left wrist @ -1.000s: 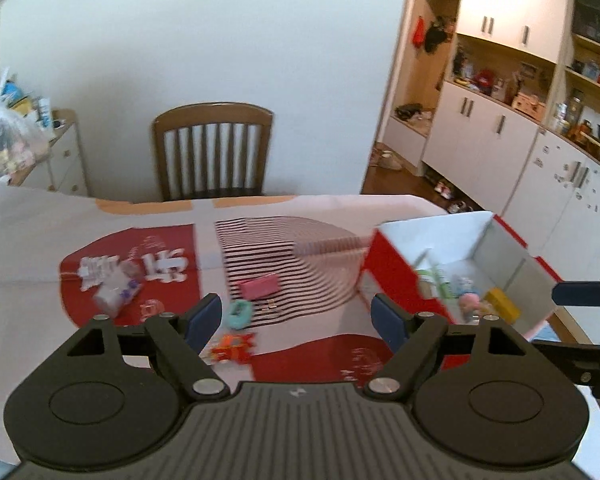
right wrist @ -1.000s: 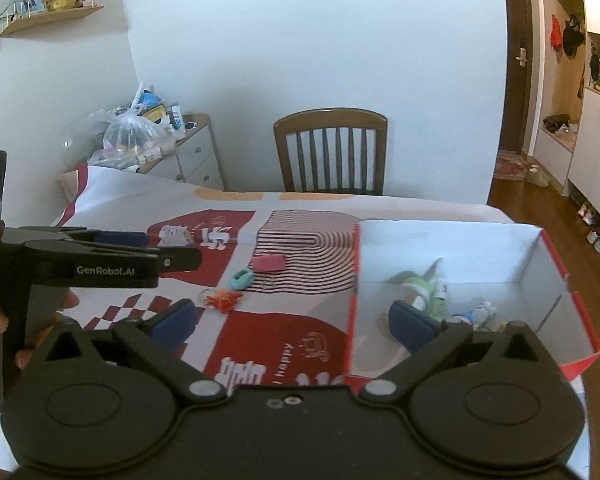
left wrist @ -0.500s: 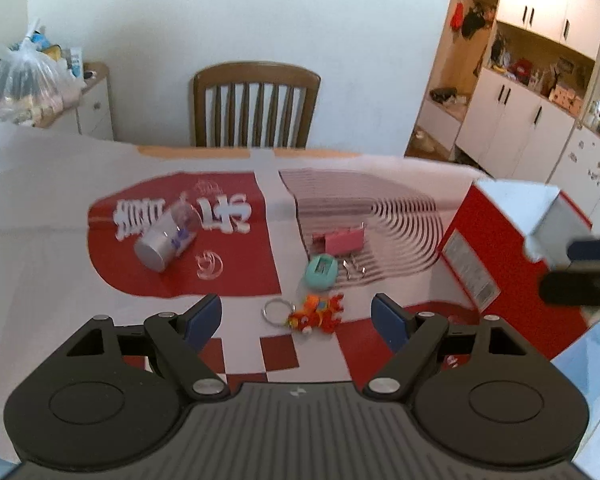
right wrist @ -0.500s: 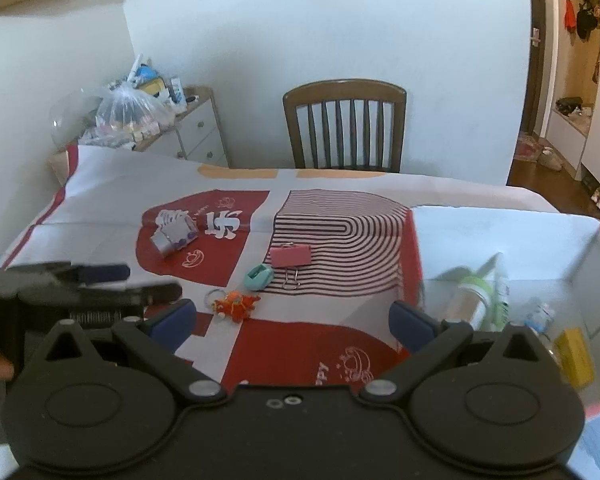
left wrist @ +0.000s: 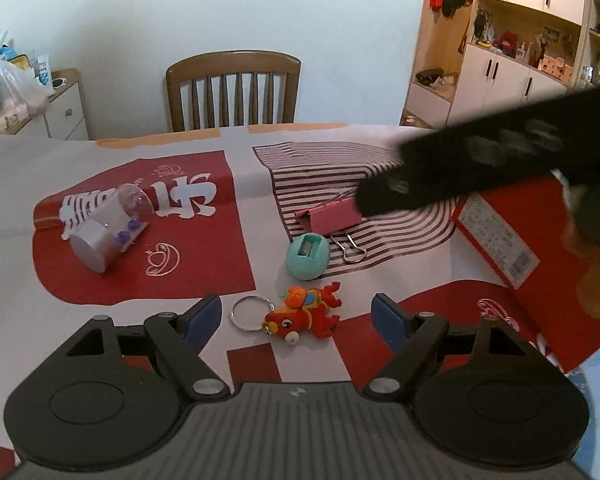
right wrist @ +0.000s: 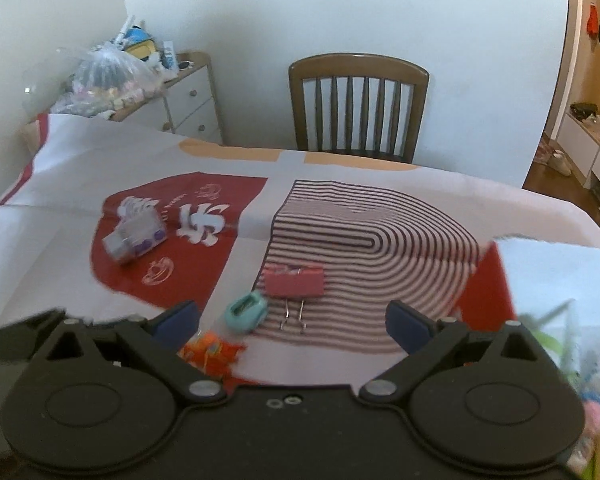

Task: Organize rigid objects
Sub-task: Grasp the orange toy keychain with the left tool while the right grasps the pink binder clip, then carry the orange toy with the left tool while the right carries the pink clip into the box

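A red and orange toy keychain [left wrist: 305, 314] lies low in the centre of the left wrist view, its metal ring [left wrist: 251, 314] to its left on the tabletop [left wrist: 4, 184]. It sits between the blue pads of the left claw [left wrist: 297, 317], which is spread wide and holds nothing. Just above the toy is a teal pencil sharpener [left wrist: 308, 255], and above that a pink binder clip [left wrist: 328, 216] on the striped patch of the cloth [left wrist: 236, 184]. A clear jar with a grey lid [left wrist: 108, 226] lies on its side at middle left, well apart from the others. At the right edge stands a red box [left wrist: 540, 264]; a blurred black shape crosses the frame above it, its tip near the clip.

In the right wrist view the right claw [right wrist: 296, 322] is also wide open and empty. The binder clip [right wrist: 294, 282] and sharpener [right wrist: 246, 312] show between its pads; the toy [right wrist: 212, 354] is at the lower left, blurred. A wooden chair [right wrist: 358, 108] stands behind the tabletop, and a plastic bag [right wrist: 108, 76] sits on a drawer unit [right wrist: 188, 108] at upper left.
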### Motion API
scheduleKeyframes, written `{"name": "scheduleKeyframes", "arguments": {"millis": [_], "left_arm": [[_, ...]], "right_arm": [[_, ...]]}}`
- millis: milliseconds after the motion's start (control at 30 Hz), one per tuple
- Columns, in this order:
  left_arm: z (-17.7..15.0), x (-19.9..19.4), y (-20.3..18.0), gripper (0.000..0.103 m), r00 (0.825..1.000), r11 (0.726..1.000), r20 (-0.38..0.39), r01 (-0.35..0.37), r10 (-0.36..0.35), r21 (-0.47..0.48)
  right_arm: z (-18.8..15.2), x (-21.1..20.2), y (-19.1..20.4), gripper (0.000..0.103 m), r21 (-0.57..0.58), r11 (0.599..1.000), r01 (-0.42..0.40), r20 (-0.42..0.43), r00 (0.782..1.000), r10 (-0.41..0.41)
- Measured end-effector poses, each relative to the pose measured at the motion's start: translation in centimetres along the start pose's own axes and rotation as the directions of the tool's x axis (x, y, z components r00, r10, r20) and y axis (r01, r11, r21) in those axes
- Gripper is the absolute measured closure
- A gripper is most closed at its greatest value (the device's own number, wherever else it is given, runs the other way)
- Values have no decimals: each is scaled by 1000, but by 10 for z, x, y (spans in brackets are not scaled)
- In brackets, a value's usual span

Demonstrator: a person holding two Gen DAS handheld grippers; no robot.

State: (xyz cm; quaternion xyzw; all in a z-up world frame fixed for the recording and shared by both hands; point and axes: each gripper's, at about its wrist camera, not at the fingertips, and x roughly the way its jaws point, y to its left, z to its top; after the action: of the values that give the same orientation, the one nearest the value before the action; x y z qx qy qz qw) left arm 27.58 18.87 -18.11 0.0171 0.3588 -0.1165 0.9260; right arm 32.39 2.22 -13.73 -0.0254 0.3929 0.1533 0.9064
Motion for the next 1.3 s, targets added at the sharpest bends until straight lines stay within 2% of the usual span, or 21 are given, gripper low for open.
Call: {"name": "scheduleKeyframes", "arguments": {"millis": [300,500,633,733,800,900,1300], "left_arm": [[-5,19,-7,22,1000,1000,1,-12,12,28],[-9,25,-15,38,1000,998,-3,-13,14,66],[-10,25,-18,44,1000,996,10,-21,20,83],[-10,24,-18,53,1000,996,16,-22,21,88],[-10,23,-18,57,1000,996,16,-23,21,89],[-10,24,-18,57,1000,996,15,-21,20,91],[-6,15,-11,58,1000,998,-8,-7,7,60]], "right_arm": [[7,49,1,17,22,999,39,-51,998,-38],[10,65,-1,23,39,998,50,-70,996,-48],[10,72,1,31,47,998,52,-85,995,-48],[10,74,2,38,46,998,49,-96,994,-44],[10,75,1,46,48,998,45,-100,994,-40],[10,75,-1,53,63,998,30,-107,994,-23],[8,42,-6,55,69,997,26,-88,996,-20]]}}
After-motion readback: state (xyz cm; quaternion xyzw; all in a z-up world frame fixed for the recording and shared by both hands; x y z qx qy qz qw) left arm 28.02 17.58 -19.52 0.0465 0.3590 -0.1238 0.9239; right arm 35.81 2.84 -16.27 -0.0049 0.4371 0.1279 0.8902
